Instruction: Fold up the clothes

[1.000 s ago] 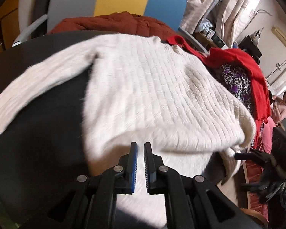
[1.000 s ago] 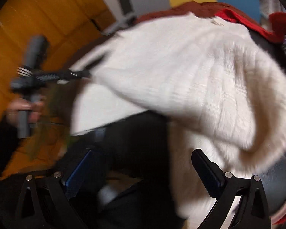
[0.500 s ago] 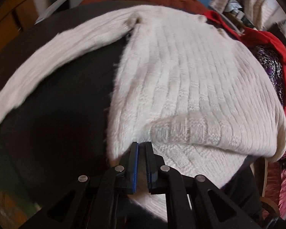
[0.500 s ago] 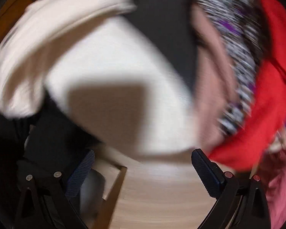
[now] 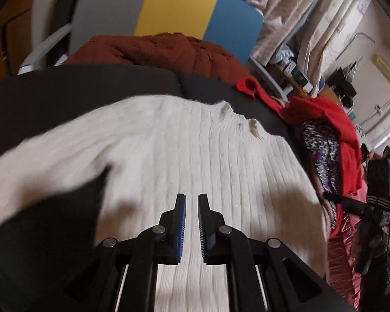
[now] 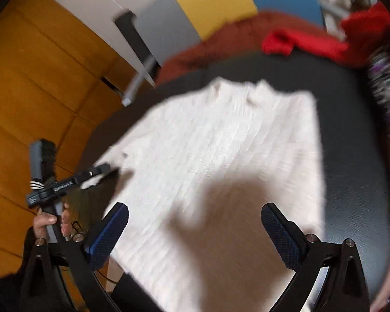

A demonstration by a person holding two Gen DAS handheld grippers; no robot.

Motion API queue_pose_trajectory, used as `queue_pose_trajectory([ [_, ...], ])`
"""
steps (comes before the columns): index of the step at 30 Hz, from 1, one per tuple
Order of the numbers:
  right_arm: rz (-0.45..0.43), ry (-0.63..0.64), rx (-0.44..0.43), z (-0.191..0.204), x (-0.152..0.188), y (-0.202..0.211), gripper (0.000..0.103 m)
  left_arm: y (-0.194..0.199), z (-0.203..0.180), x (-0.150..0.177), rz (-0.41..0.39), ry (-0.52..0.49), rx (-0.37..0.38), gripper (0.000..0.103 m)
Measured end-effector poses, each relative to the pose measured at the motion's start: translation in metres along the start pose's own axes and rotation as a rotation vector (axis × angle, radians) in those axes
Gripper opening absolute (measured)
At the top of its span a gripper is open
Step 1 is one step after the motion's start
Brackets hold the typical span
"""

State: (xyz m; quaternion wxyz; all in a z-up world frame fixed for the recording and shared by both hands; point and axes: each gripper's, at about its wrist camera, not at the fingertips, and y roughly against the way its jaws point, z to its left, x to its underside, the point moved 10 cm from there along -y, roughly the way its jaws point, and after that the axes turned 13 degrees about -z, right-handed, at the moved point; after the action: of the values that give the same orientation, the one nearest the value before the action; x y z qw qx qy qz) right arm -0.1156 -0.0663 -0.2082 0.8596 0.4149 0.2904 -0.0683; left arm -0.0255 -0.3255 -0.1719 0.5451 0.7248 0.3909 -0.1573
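Item: white ribbed sweater (image 6: 221, 156), spread flat on dark worktop (image 6: 351, 130), collar far; right side reads straight-edged, left sleeve (image 5: 39, 161) out sideways. Folding partial at most; sleeve and body remain. Left gripper (image 5: 192, 208) fingers nearly closed, empty; right gripper (image 6: 195, 223) fingers wide apart. Red garments (image 5: 325, 119) beside.

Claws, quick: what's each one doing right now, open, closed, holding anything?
Left claw: nearly closed, a narrow gap left, nothing between its fingers, above the white sweater.
Right claw: wide open, empty, over the sweater.
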Motion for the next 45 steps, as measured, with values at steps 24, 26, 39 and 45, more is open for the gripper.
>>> queue_pose_trajectory([
  [24,-0.012,0.392,0.184,0.053,-0.096,-0.16,0.103,-0.069,0.17,-0.057,-0.019,0.041,-0.407,0.006],
  [26,-0.05,0.361,0.126,0.058,-0.102,-0.126,0.103,-0.052,0.161,-0.064,-0.065,0.047,-0.396,0.006],
  [39,0.075,0.475,0.292,-0.111,0.036,0.083,0.103,0.055,-0.023,0.11,0.02,-0.2,0.092,0.012],
  [45,0.087,0.489,0.216,-0.091,0.047,0.045,0.103,0.045,-0.055,0.159,0.062,-0.213,0.076,0.02],
])
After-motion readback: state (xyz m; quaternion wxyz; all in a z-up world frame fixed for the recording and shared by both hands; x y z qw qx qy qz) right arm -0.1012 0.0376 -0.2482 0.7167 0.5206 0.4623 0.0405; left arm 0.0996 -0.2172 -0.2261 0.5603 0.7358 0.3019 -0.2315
